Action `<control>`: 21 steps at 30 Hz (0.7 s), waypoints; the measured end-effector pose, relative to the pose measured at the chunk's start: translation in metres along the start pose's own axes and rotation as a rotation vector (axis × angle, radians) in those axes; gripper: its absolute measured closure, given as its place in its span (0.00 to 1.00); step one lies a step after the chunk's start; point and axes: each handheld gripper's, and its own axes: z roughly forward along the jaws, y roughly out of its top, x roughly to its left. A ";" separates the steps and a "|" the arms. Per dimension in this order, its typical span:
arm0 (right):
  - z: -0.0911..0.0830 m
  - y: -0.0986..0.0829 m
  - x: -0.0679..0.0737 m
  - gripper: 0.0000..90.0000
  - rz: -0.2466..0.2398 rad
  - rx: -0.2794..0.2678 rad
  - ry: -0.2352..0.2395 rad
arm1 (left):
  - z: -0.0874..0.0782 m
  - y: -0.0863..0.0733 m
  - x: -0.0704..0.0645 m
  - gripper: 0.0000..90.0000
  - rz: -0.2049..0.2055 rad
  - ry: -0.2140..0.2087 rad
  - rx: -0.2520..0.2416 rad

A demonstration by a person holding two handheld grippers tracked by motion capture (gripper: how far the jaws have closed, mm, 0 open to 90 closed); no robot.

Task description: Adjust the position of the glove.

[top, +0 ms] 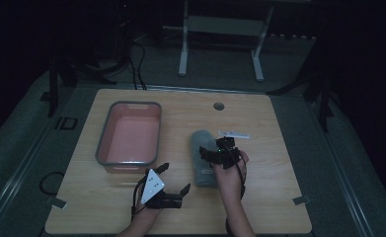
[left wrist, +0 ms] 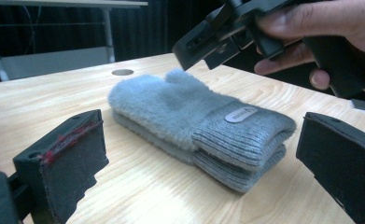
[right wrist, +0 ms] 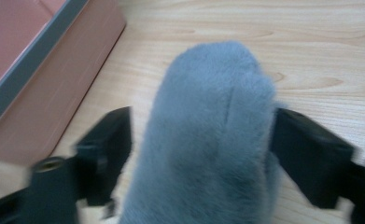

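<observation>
Mittens (left wrist: 194,116), grey and fluffy, lie stacked as a pair on the wooden table (top: 274,197), right of the pink bin (top: 130,136); likely light, soft and compressible, not fragile, best pinched across the full stack at mid-body or the ribbed cuff (left wrist: 245,140). Right gripper (right wrist: 201,154) straddles the pile, jaws spread on either side, not yet pressing. Left gripper (top: 173,180) waits nearby with jaws wide apart.

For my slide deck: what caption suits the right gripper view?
Open right gripper straddling fluffy grey mittens on a wooden table, pink bin alongside.
</observation>
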 end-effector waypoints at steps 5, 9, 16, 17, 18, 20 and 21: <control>0.002 0.004 -0.021 0.17 -0.037 0.039 0.062 | 0.001 -0.006 -0.002 0.02 0.007 0.021 0.065; 0.005 0.004 -0.034 0.17 -0.075 0.068 0.083 | 0.002 -0.007 -0.002 0.02 -0.031 0.020 0.095; 0.005 -0.001 -0.046 0.17 -0.158 0.099 0.129 | 0.003 -0.006 0.006 0.02 -0.170 0.015 0.073; 0.005 -0.001 -0.048 0.17 -0.167 0.100 0.136 | 0.003 -0.006 0.007 0.02 -0.165 0.022 0.072; 0.004 -0.001 -0.049 0.17 -0.176 0.097 0.139 | 0.003 -0.005 0.008 0.02 -0.154 0.026 0.079; 0.003 -0.001 -0.050 0.17 -0.203 0.091 0.161 | 0.004 -0.002 0.010 0.02 -0.160 0.025 0.094; 0.001 -0.002 -0.050 0.17 -0.219 0.088 0.177 | 0.004 -0.001 0.010 0.02 -0.158 0.031 0.110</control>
